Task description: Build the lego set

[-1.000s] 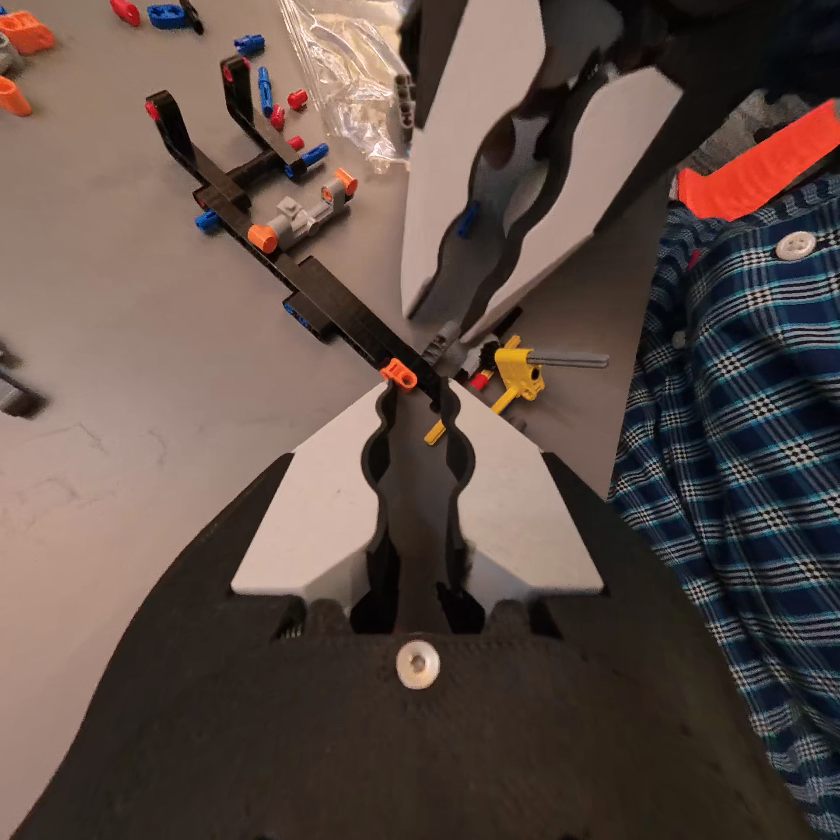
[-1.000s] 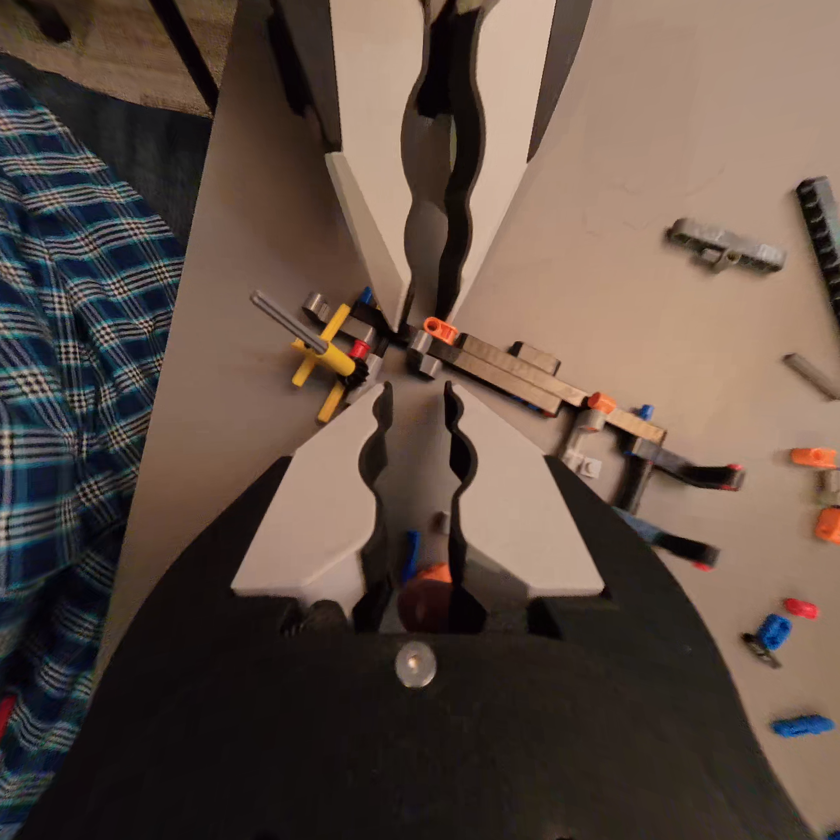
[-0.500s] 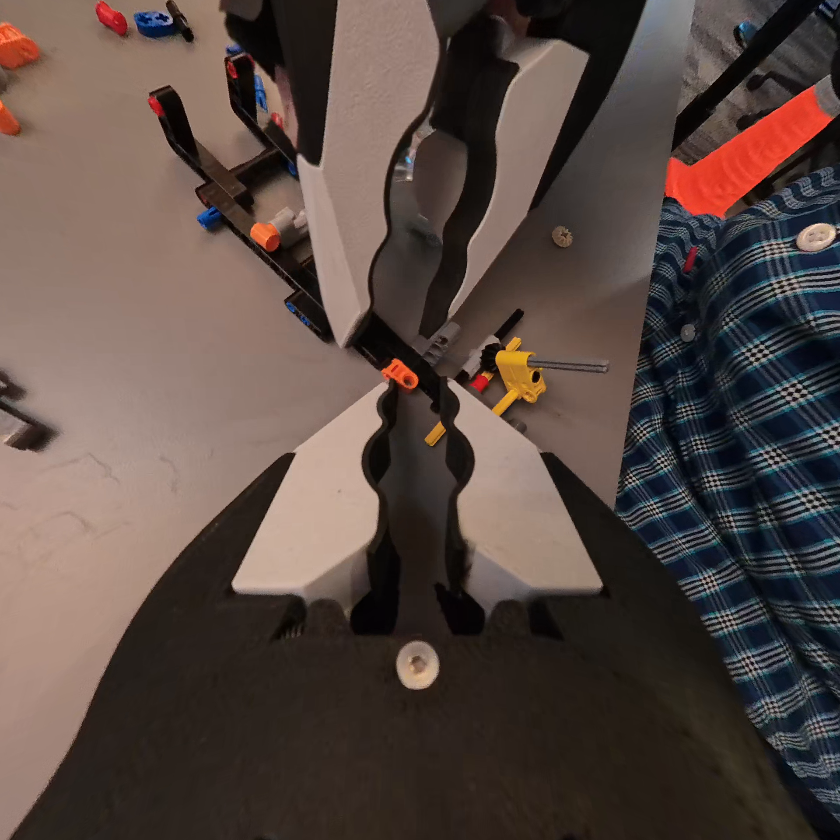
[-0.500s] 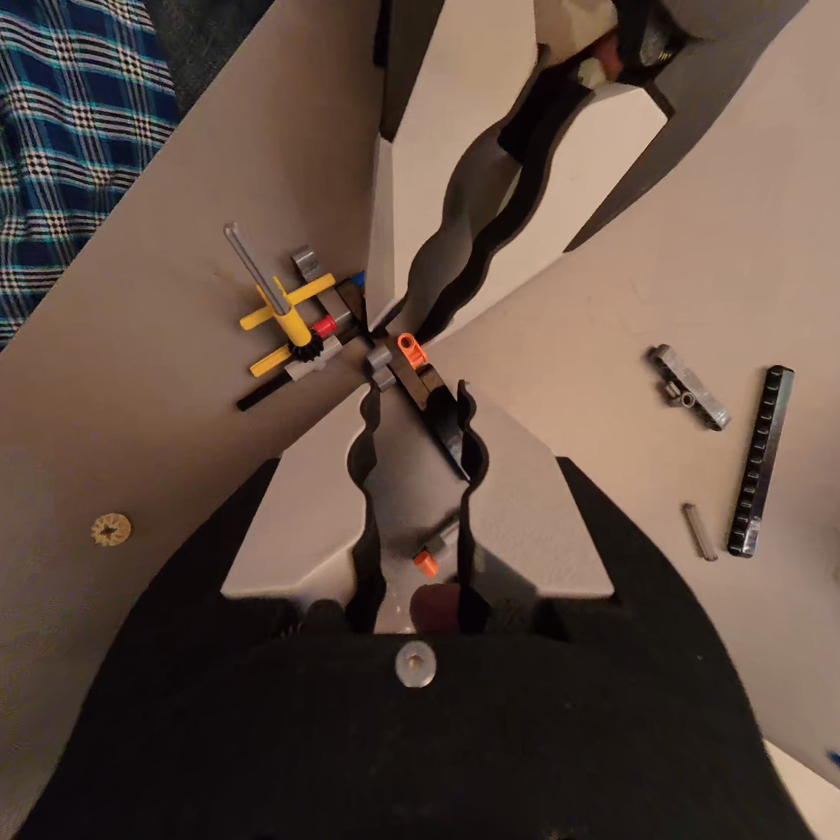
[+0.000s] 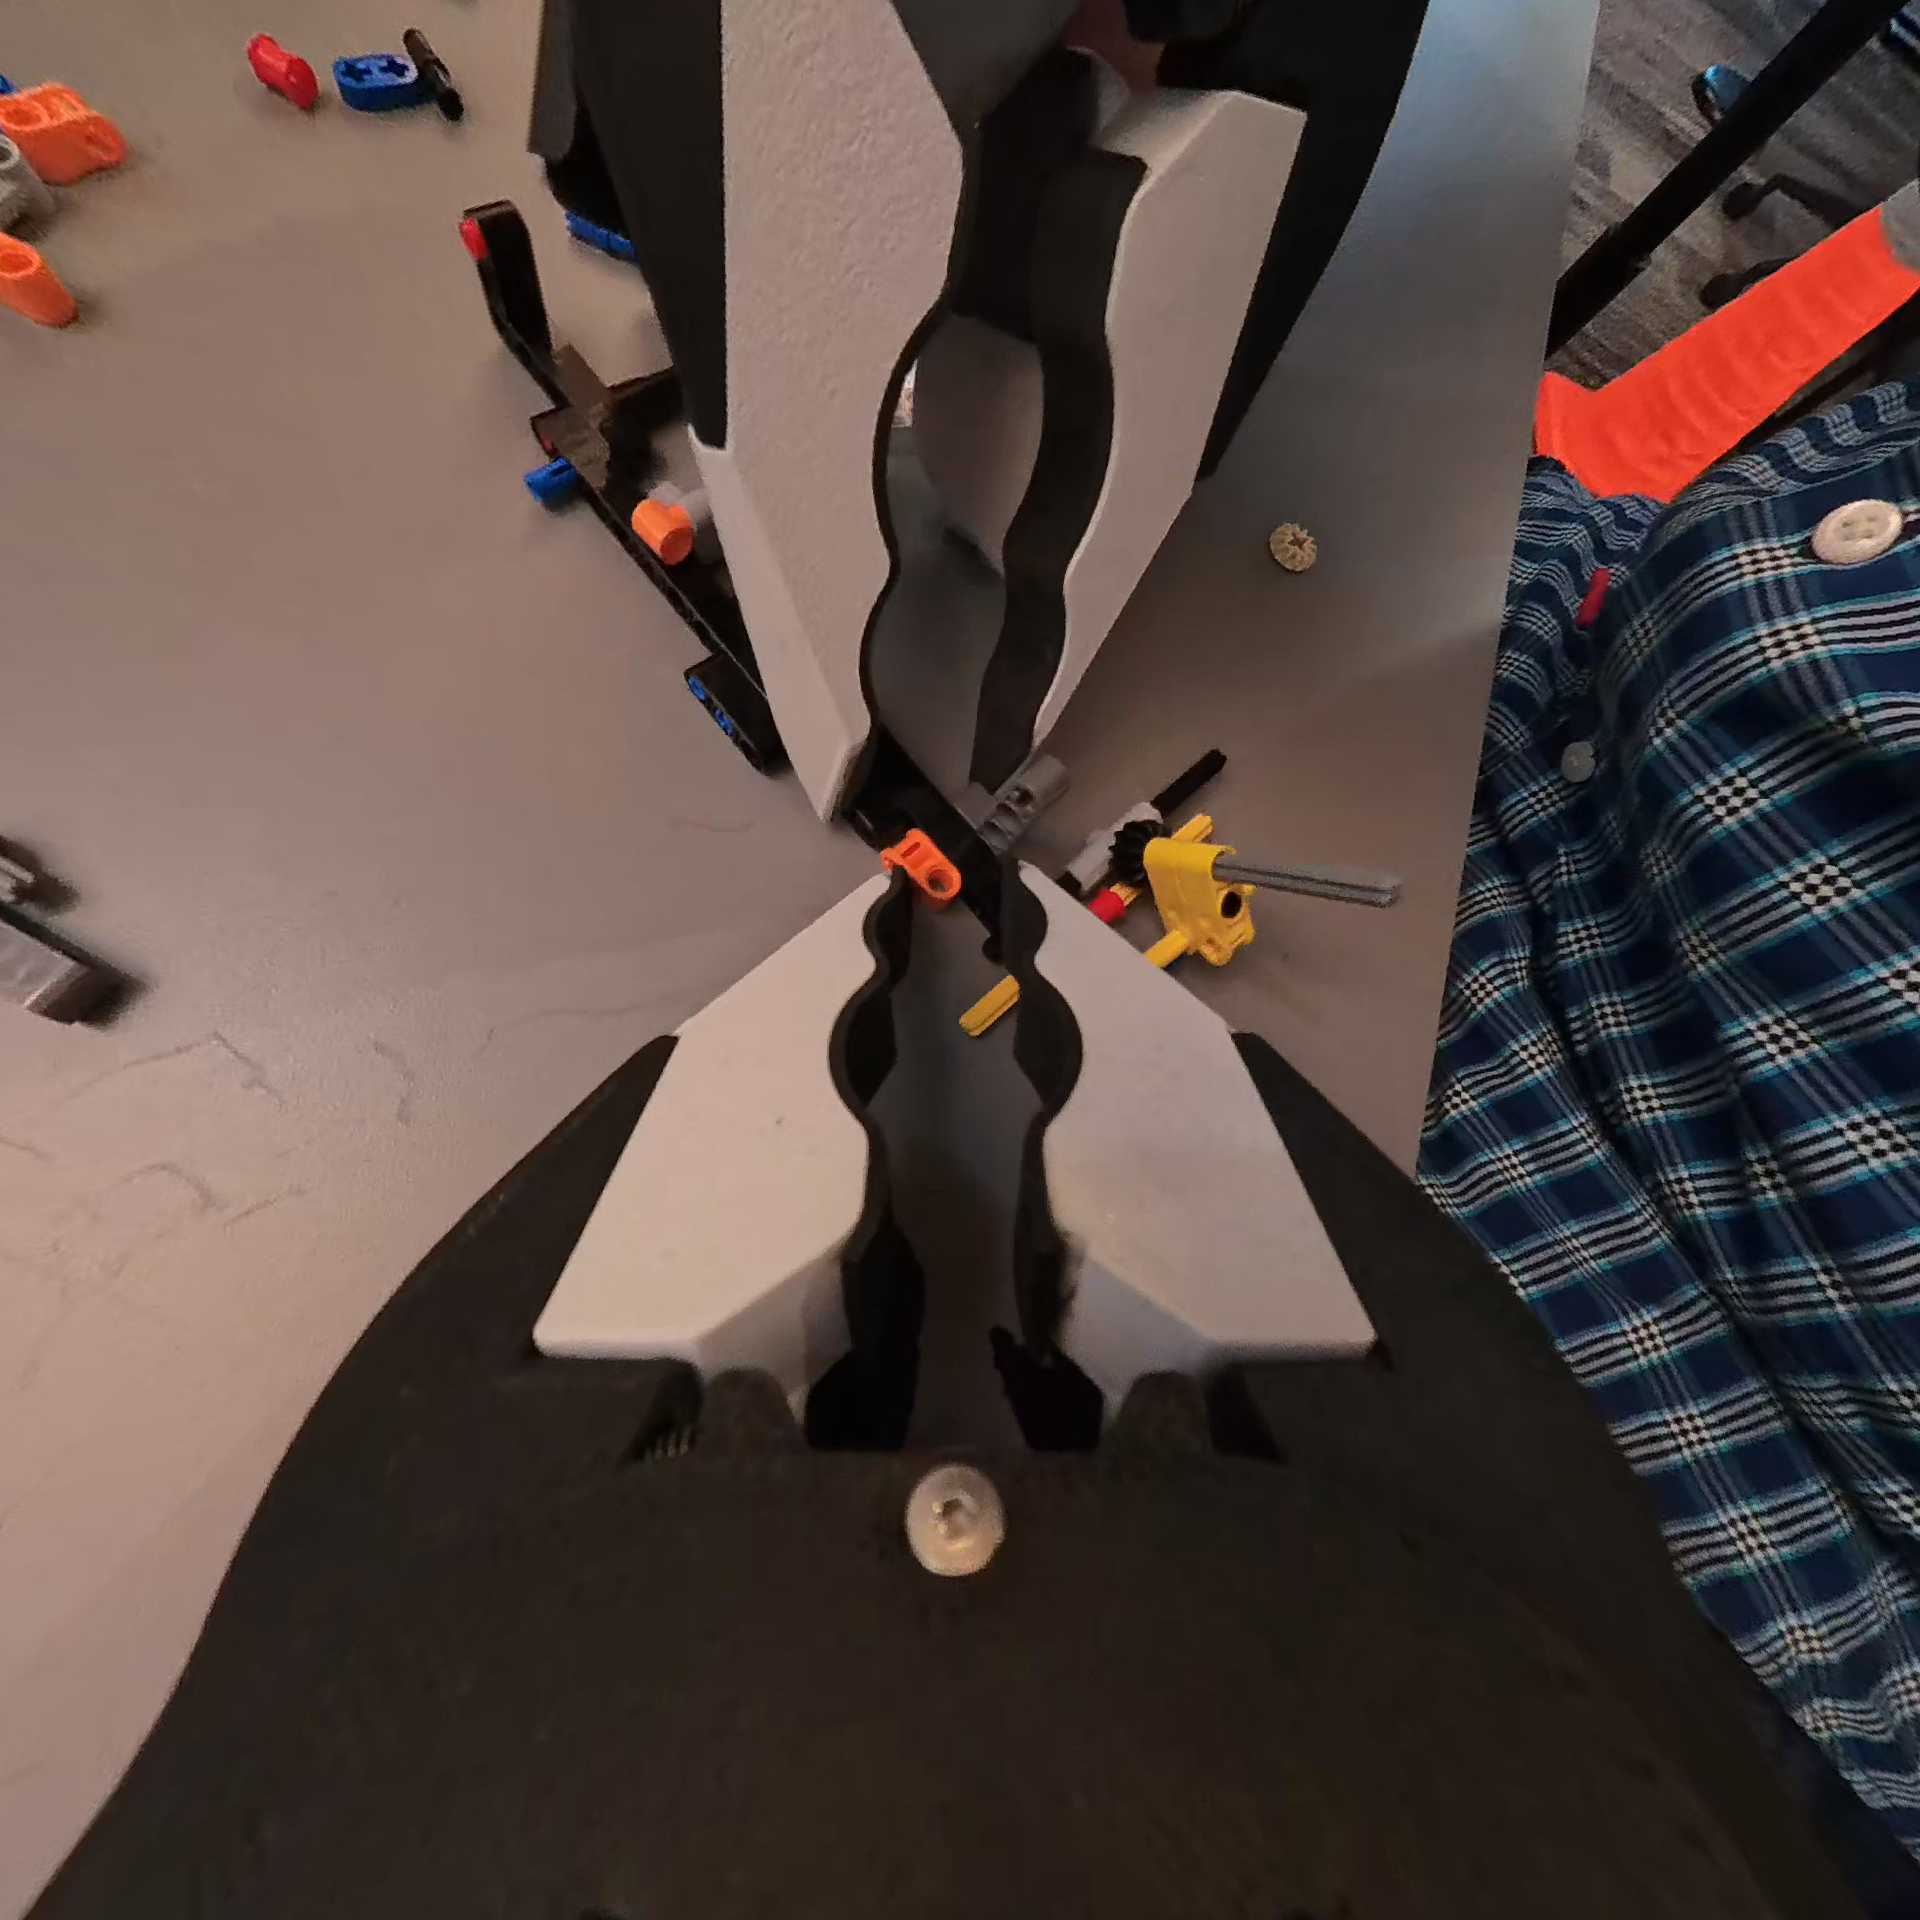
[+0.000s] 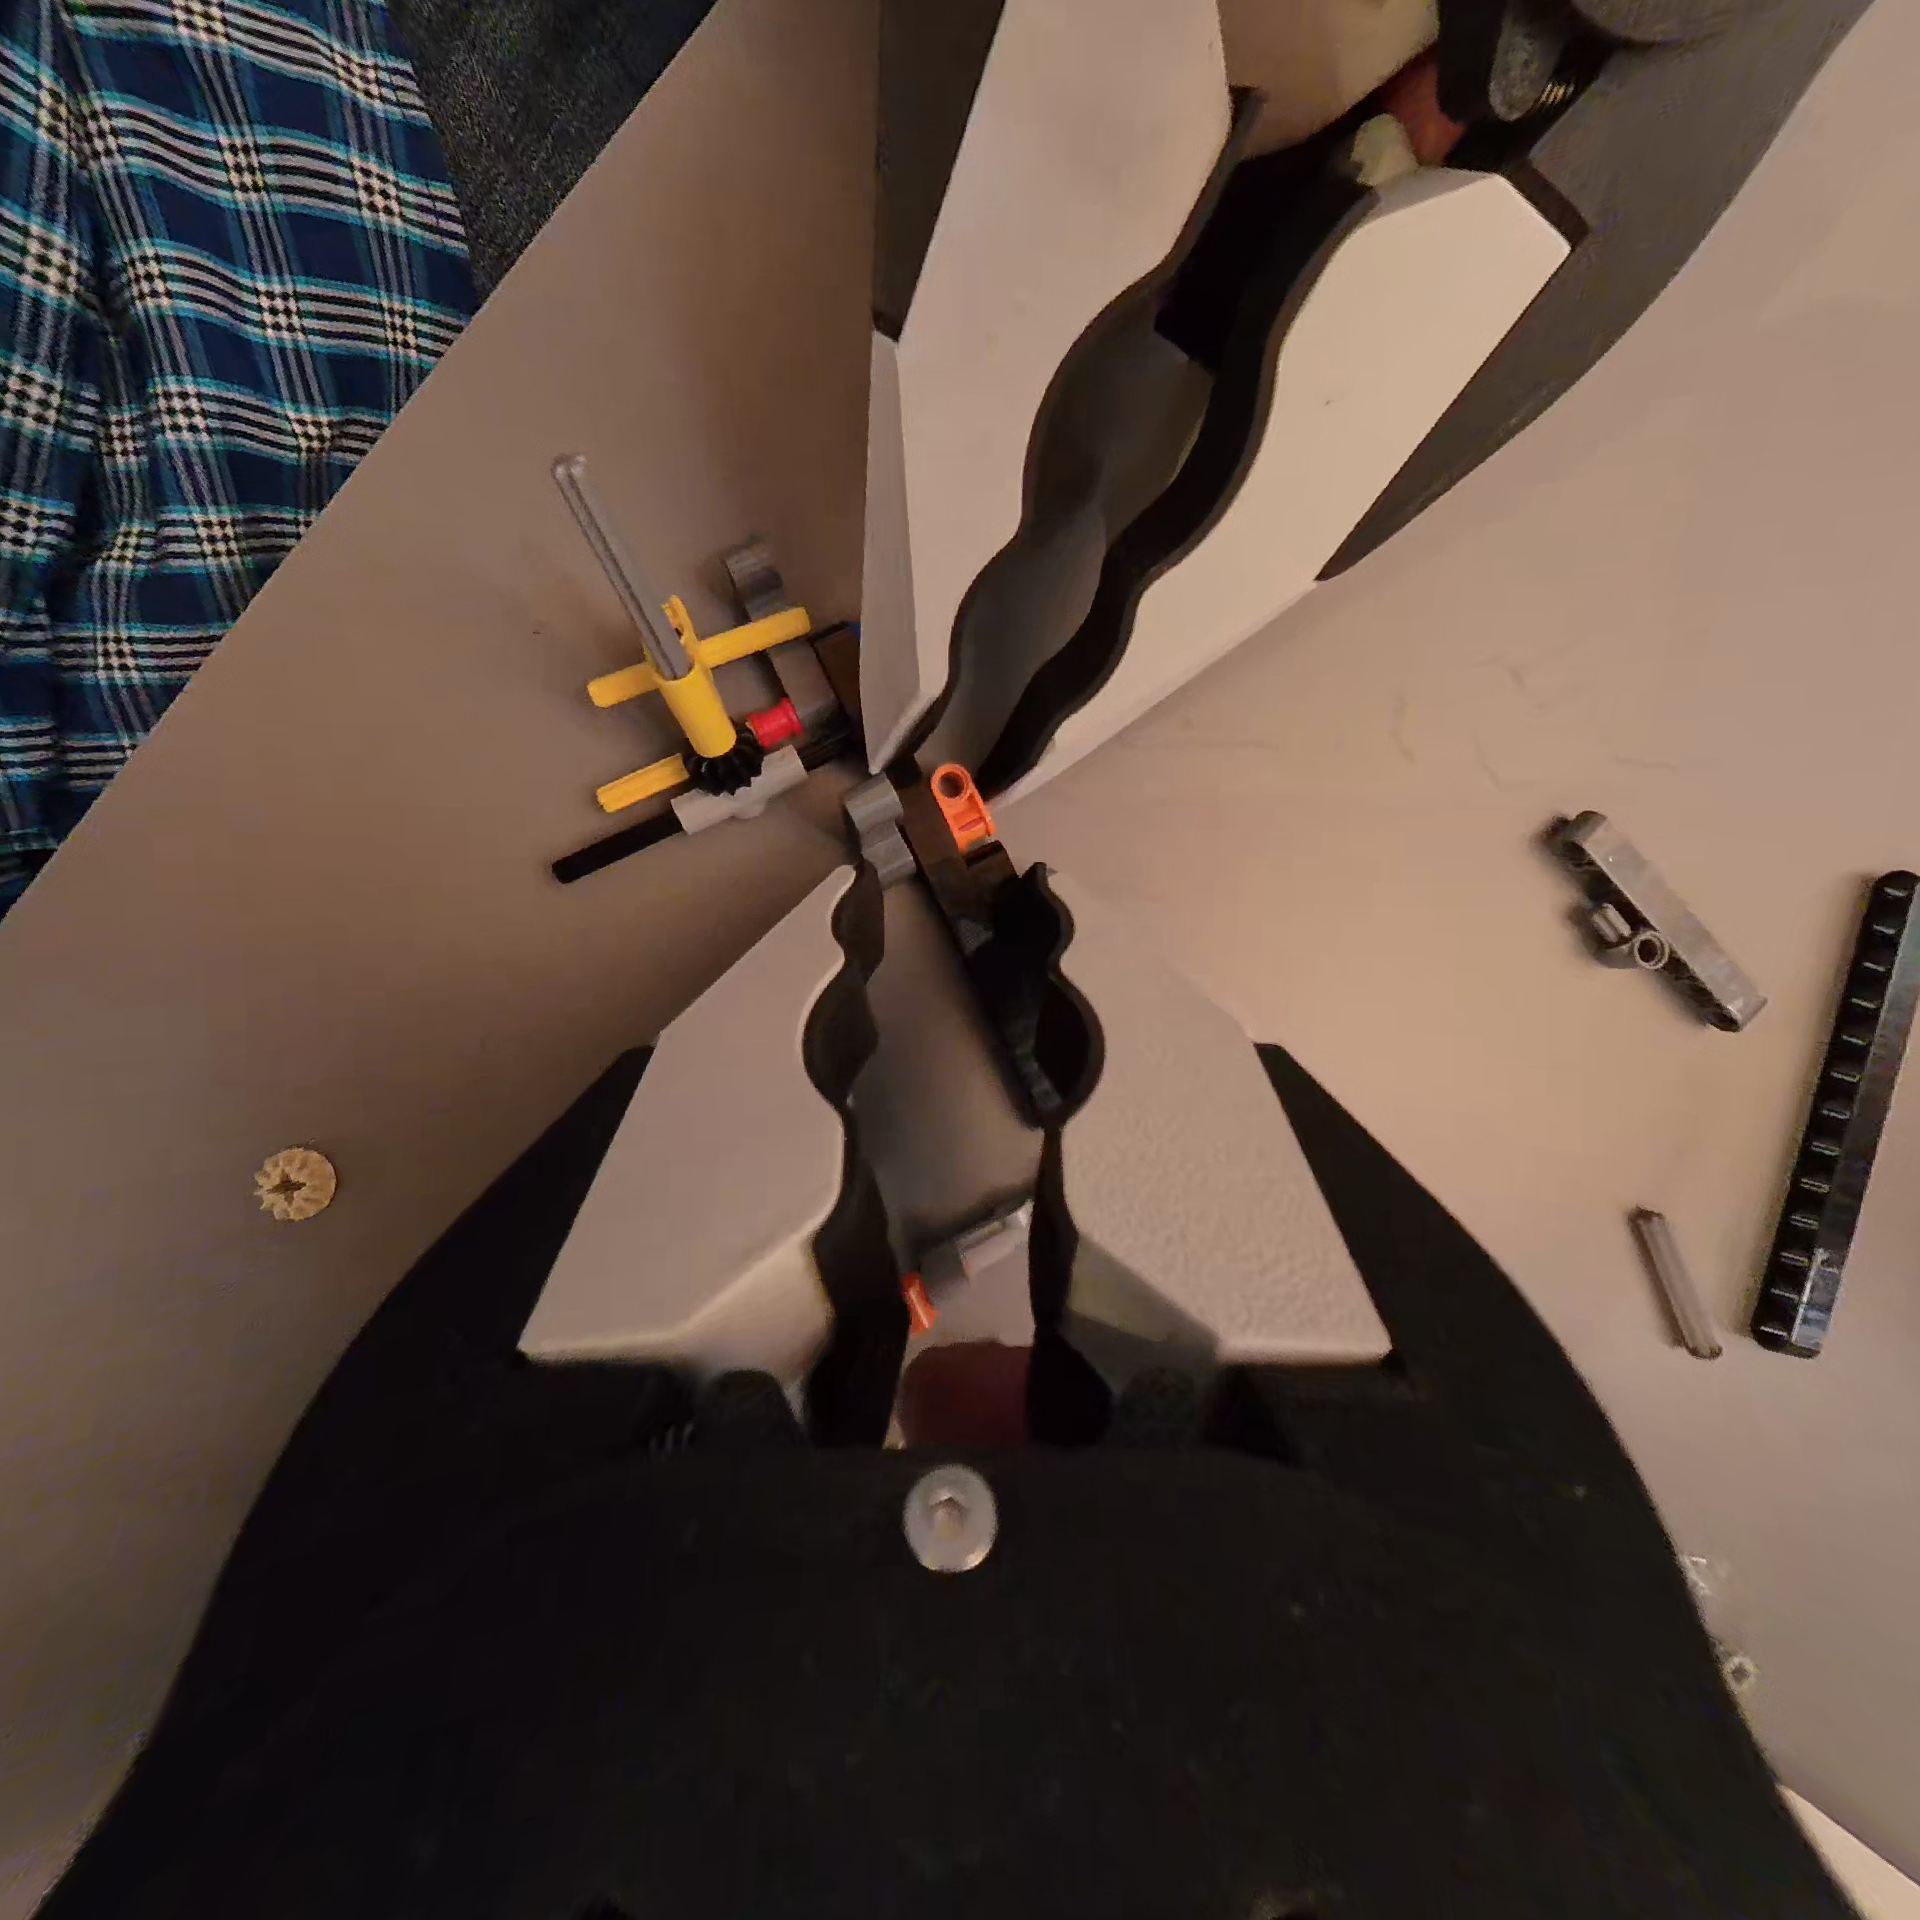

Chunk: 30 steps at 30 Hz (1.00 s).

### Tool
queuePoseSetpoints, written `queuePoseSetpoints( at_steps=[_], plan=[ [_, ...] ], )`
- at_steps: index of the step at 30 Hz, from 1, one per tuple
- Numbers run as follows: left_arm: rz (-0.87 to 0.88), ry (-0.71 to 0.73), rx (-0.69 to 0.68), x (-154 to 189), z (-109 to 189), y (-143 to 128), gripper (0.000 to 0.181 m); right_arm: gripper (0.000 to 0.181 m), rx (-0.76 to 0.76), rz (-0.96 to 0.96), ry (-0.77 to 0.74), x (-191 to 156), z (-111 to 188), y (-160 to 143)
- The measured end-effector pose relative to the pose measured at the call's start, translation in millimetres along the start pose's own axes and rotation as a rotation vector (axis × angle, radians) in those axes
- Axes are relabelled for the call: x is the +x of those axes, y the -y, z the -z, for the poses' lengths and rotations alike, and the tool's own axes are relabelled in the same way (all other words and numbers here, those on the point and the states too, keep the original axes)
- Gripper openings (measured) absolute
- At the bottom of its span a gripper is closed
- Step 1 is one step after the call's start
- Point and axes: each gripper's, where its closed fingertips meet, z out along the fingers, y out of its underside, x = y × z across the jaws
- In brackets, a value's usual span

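The grey table [image 5: 312, 831] carries everything, and the black beam assembly [image 5: 717, 613] lying on it serves as the landmark. A person's blue plaid shirt [image 5: 1714, 935] shows past the table edge beyond the assembly's yellow end.

The left gripper [image 5: 951, 894] meets the assembly at its orange connector [image 5: 923, 864]; its jaws stand a narrow gap apart, tips straddling the black beam there, though I cannot tell whether they actually press it. The right gripper [image 6: 940, 883] comes in from the opposite side, jaws partly open, with the beam running between them and lying against one finger; a firm grip is not clear.

At the assembly's near end sits a yellow axle connector [image 5: 1195, 883] with a grey axle [image 5: 1309, 883] and a small black gear [image 6: 717, 771].

Well apart from the assembly lie a black gear rack [image 6: 1839, 1112], a grey liftarm [image 6: 1652, 920], orange pieces [image 5: 62, 135] and a tan gear [image 6: 296, 1182].
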Motion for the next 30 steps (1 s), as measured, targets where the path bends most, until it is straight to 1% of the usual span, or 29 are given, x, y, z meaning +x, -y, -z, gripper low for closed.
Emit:
queuePoseSetpoints(
  at_steps=[7, 10, 14, 16, 20, 22, 25, 27, 30],
  plan=[
    [-0.003, -0.033, -0.008, -1.9, 0.0, 2.5, 0.015, 0.026, -0.001, -0.041, -0.043, 1.1, 0.9, -0.9],
    [0.01, -0.032, -0.002, -4.5, 3.9, 6.8, 0.027, 0.028, -0.005, -0.065, -0.066, 4.1, 3.0, -3.5],
    [0.033, 0.031, 0.024, -8.6, 29.4, 15.1, 0.037, 0.032, 0.009, -0.077, -0.104, 2.6, 10.3, -3.3],
    [0.048, 0.049, -0.001, -1.4, 38.8, 10.9, 0.04, 0.029, 0.026, -0.082, -0.116, 1.1, 17.7, -1.2],
    [0.048, 0.098, -0.07, 26.8, 35.6, -4.3, 0.061, 0.027, 0.035, -0.12, -0.126, -6.0, 28.3, -3.8],
    [0.055, 0.146, -0.094, 36.2, 26.9, -9.5, 0.061, 0.024, 0.047, -0.134, -0.124, -13.8, 30.9, -2.1],
    [0.016, 0.221, -0.102, 43.8, 16.0, -7.0, 0.059, 0.021, 0.088, -0.15, -0.124, -26.7, 31.1, 6.2],
    [-0.02, 0.277, -0.128, 43.8, 9.5, -5.0, 0.054, 0.02, 0.106, -0.167, -0.131, -32.3, 28.5, 9.8],
    [-0.063, 0.326, -0.14, 39.7, 2.4, -1.4, 0.047, 0.018, 0.088, -0.19, -0.151, -35.4, 21.2, 4.7]
  ],
)
